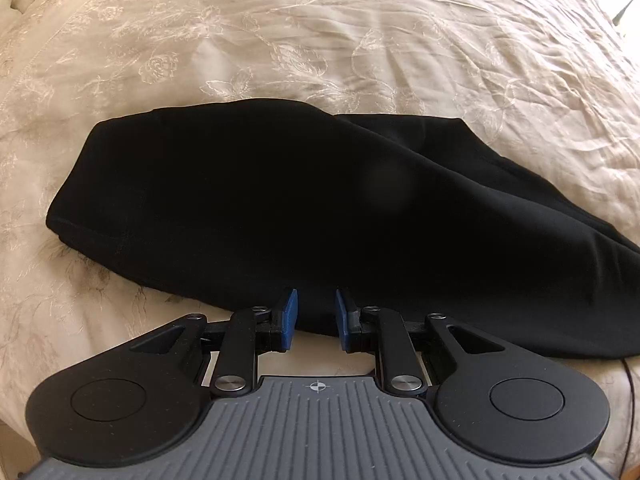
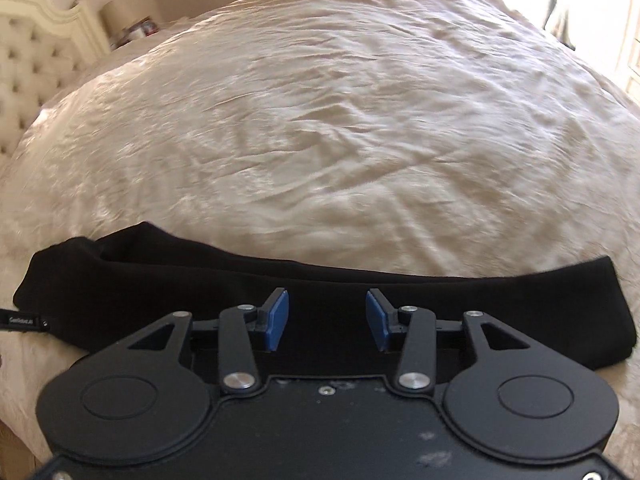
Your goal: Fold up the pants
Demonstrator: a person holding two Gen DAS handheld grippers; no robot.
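Left wrist view: left hand-held gripper (image 1: 316, 318) and right hand-held gripper (image 2: 327, 318), both released, hover level over black pants (image 1: 248, 200) on the bed (image 1: 360, 40).

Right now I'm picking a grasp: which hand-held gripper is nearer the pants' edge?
Left hand-held gripper: open pads straddle the near edge of the pants. Right hand-held gripper hovers over them, open.

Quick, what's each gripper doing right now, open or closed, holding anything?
Left gripper: open, jaws either side of the near edge of the black pants, not clamped.
Right gripper: open wide over the pants, holding nothing.
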